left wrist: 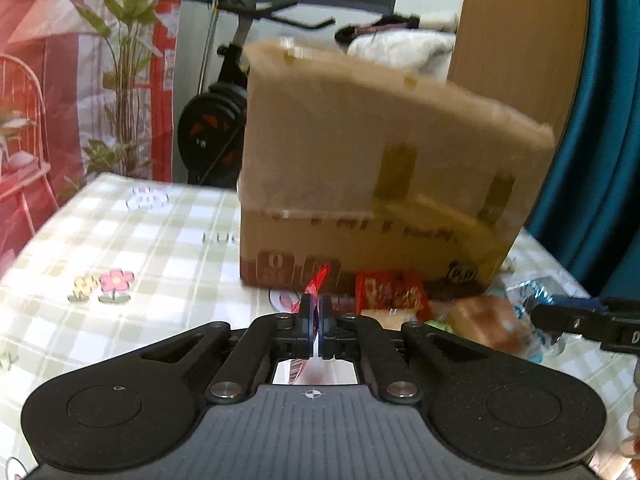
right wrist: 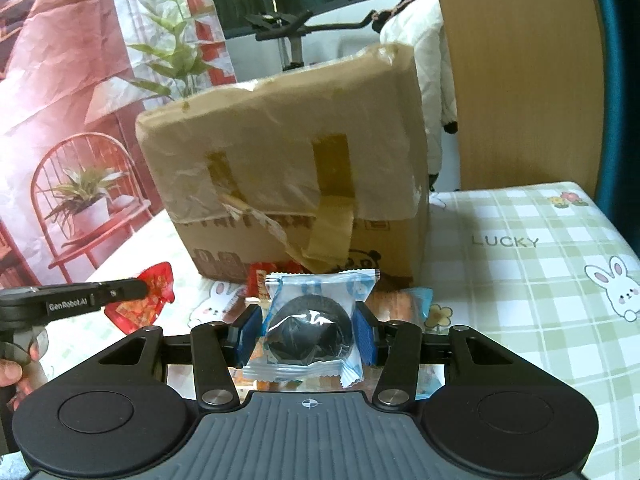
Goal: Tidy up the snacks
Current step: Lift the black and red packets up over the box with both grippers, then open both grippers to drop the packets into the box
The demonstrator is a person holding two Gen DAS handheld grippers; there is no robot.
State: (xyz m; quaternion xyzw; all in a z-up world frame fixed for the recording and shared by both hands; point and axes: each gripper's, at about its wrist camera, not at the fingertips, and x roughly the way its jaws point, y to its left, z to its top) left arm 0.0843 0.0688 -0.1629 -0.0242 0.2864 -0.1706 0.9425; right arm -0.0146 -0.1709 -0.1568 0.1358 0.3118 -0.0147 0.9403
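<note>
Snacks lie in a loose heap (left wrist: 452, 308) on the checked tablecloth (left wrist: 152, 240), at the foot of the taped cardboard box (left wrist: 372, 184) and just ahead of both tools. Two are already taken up.

Left gripper (left wrist: 316, 322): jaws clenched on the edge of a thin red packet (left wrist: 318, 280), which stands up between the pads and above them. Right gripper (right wrist: 306, 330): pads set against either side of a clear, blue-trimmed packet with a dark round biscuit inside (right wrist: 310, 326), held upright directly ahead of its camera.

Progress, in my judgement: early. Both items are lifted clear of the heap but neither is delivered. The remaining packets, red, orange and blue-wrapped, sit between the tools and the box. The box appears to be the likely receptacle, though its top looks taped over from these angles, and whether it is open cannot be told.

Differences between views: the left wrist view shows the red packet edge-on, as little more than a sliver, and catches only the tip of the right gripper at its right margin. The right wrist view shows that same red packet broadside, patterned and crinkled, in the left gripper to its left, with the person's fingers (right wrist: 24, 360) on the handle. It also shows the torn tape on the box face and the word LUCKY (right wrist: 505, 241) on the cloth to its right.
</note>
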